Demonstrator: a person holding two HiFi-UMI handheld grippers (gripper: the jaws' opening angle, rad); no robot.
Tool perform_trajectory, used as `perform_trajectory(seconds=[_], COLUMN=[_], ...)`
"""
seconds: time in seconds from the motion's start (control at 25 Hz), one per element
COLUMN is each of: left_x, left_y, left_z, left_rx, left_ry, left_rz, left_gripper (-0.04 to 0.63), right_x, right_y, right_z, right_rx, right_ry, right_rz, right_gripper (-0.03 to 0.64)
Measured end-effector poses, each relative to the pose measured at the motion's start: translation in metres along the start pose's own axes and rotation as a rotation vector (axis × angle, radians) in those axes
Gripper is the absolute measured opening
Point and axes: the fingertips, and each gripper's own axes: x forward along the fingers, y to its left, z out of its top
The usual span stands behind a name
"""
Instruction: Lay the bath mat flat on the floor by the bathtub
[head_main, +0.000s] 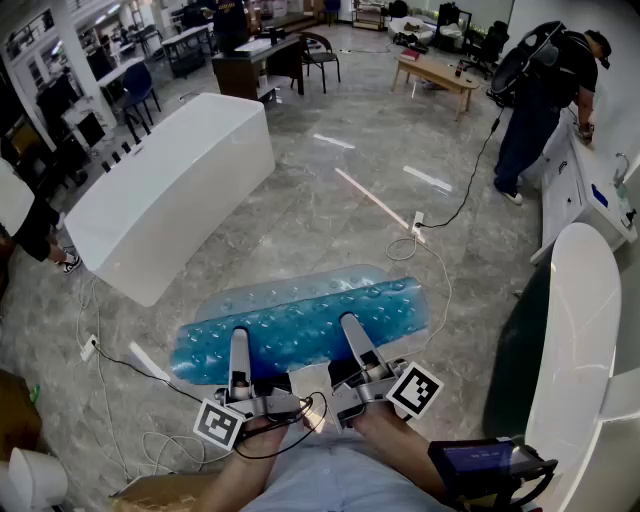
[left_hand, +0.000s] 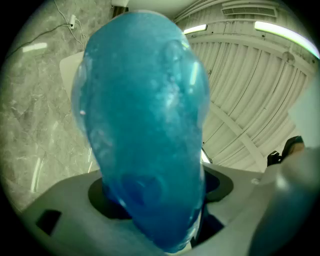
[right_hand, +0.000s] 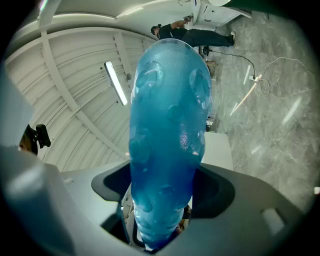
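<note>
Now, from the left: a white bathtub stands well apart. My left gripper is clamped on the near edge of the blue bath mat, and my right gripper is clamped further along that edge. A second tub curves down the right side. The mat hangs spread above the floor, not yet laid. I judge this the carrying step. Next I must bring it beside a tub, lower the far edge first, and release only once it lies flat. The mat fills both gripper views, so the pads and lower jaws are hidden, and the second tub is cut off.
</note>
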Motion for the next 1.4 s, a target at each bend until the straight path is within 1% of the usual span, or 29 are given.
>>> perform_trajectory(seconds=[0.4,0.72,0.88,1.04,1.2,1.4], left_x=[-0.003,-0.003,0.002,0.003,0.011,0.044], left_y=[0.004,0.008,0.011,0.01,0.018,0.047], left_z=[-0.001,-0.014,-0.031,-0.033,-0.022,0.023], left_rx=[0.004,0.002,-0.001,-0.008,0.011,0.021], left_ry=[-0.001,0.0,-0.008,-0.025,-0.047,-0.078], left_rz=[0.005,0.013,0.011,0.012,0.034,0.049], left_gripper=[0.35,0.35,0.35,0.35,0.35,0.35], right_x=[-0.002,-0.009,-0.012,-0.012,0.006,0.066], right_y=[-0.002,-0.006,-0.008,-0.009,-0.021,-0.048], right_z=[0.0,0.011,0.027,0.031,0.026,0.007], right_rx=[0.001,0.012,0.008,-0.005,0.027,0.044], right_ry=[0.001,0.004,0.026,0.056,0.089,0.126], right_rz=[-0.004,-0.007,-0.004,-0.015,-0.016,-0.023], right_gripper=[0.353,0.353,0.352,0.348,0.348,0.348])
